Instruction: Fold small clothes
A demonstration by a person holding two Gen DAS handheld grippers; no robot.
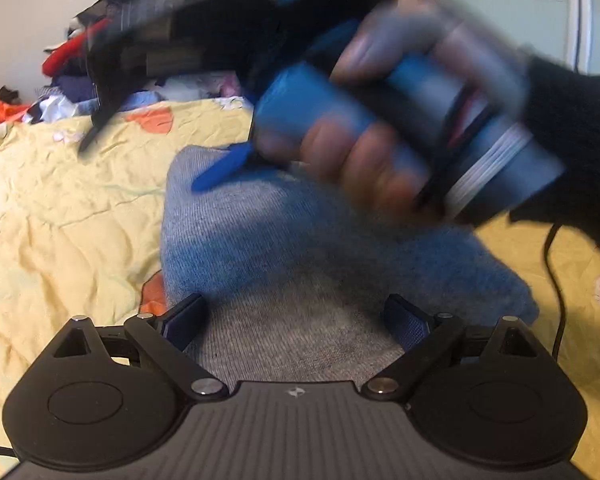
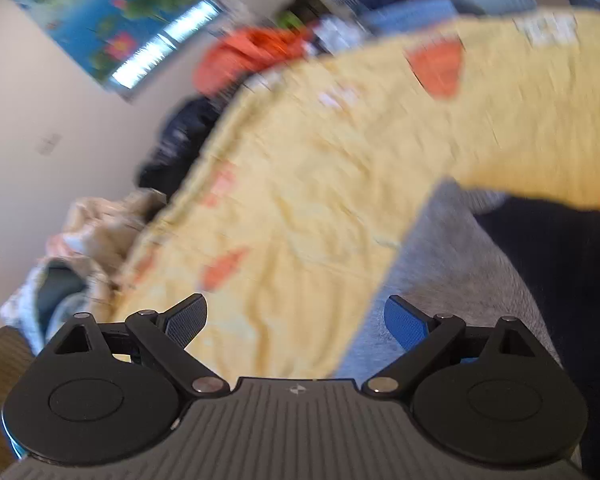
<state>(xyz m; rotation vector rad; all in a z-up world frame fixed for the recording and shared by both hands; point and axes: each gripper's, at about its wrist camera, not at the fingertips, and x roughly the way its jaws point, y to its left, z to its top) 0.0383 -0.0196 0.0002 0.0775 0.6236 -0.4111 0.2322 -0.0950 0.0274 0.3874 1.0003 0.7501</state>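
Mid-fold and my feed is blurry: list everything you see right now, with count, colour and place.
Garment: one, grey-blue knit, flat on the bedspread under both tools.
Bedspread: one, yellow with orange patches, covers the bed.
Clothes pile: one heap, mixed red, orange, dark, far end of the bed.
Poster: one, blue-green with flowers, on the wall.
Cable: one, black, right of the garment.
Left tool: open, over the garment's near edge.
Right tool: open, empty, blurred.
Right hand: grips the blue handle.

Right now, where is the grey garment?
In the left wrist view the grey garment lies on the yellow bedsheet, directly ahead of the open left gripper and below the right hand.
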